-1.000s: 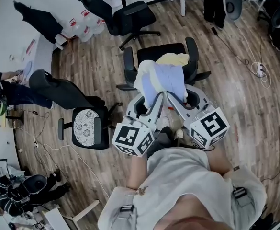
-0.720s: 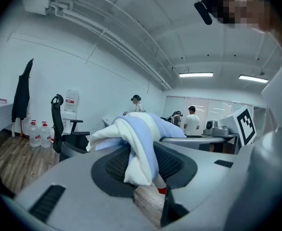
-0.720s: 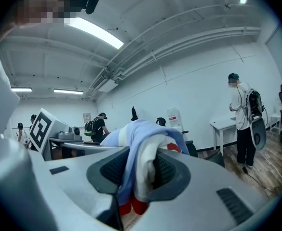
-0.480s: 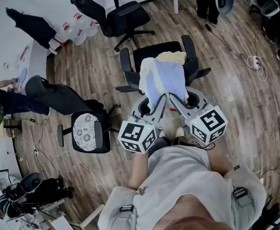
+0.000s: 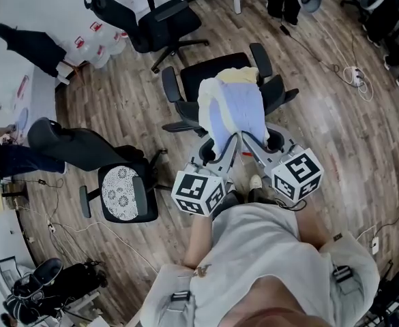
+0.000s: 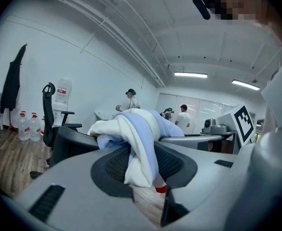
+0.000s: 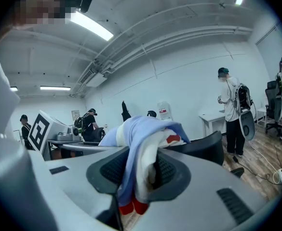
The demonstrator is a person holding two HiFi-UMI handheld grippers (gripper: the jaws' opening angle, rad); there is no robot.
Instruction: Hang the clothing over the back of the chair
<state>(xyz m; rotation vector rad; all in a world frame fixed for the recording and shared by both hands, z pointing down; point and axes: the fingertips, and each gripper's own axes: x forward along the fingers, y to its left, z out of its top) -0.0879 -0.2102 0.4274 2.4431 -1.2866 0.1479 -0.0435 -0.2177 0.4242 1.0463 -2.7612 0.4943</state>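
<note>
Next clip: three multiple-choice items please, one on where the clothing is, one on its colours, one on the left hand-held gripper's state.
1. Where does the clothing lie?
A. On the floor.
B. Over the black chair ahead of the person.
C. On a desk.

2. What are its main colours?
A. Light blue and cream.
B. Black.
C. Green and orange.

3. The left hand-held gripper is:
A. open and empty.
B. shut on a cable.
C. shut on the clothing.

Answers: 1 B, the head view shows it draped there; 2 A, every view shows those colours; 3 C, the left gripper view shows fabric pinched between the jaws.
</note>
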